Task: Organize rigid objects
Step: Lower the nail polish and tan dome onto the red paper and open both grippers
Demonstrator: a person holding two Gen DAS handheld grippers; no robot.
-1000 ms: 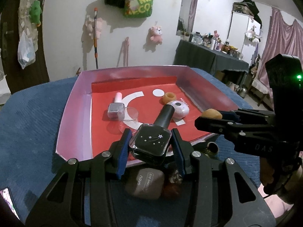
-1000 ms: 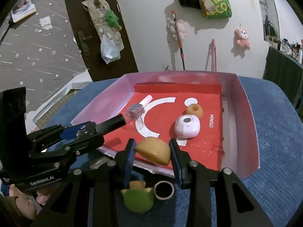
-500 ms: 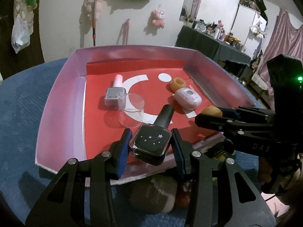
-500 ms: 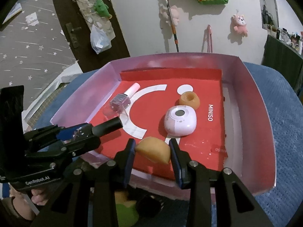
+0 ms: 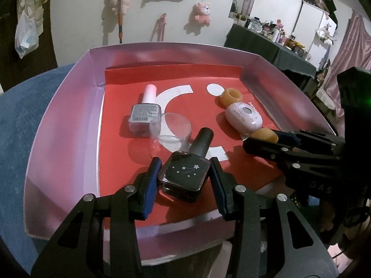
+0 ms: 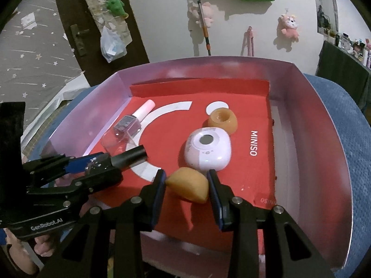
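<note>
- Left gripper [image 5: 184,178]: jaws pinching a black bottle [image 5: 184,176] above the near part of the tray [image 5: 69,115].
- Right gripper [image 6: 186,186]: jaws pinching an orange lump [image 6: 187,187], also over the tray.
- Already in the tray: pink bottle [image 5: 145,113], clear lid [image 5: 172,129], white case [image 6: 207,149], orange ring [image 6: 222,120].
- Left to do: set both down.

"MINISO" is printed on the red tray liner [image 6: 255,166]; "GenRobot.AI" on the left tool [image 6: 97,165].

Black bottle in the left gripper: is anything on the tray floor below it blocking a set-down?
Nothing visible does. The black bottle hangs over bare red floor of the tray. The clear cup lies just beyond its cap, so don't push it further forward.
</note>
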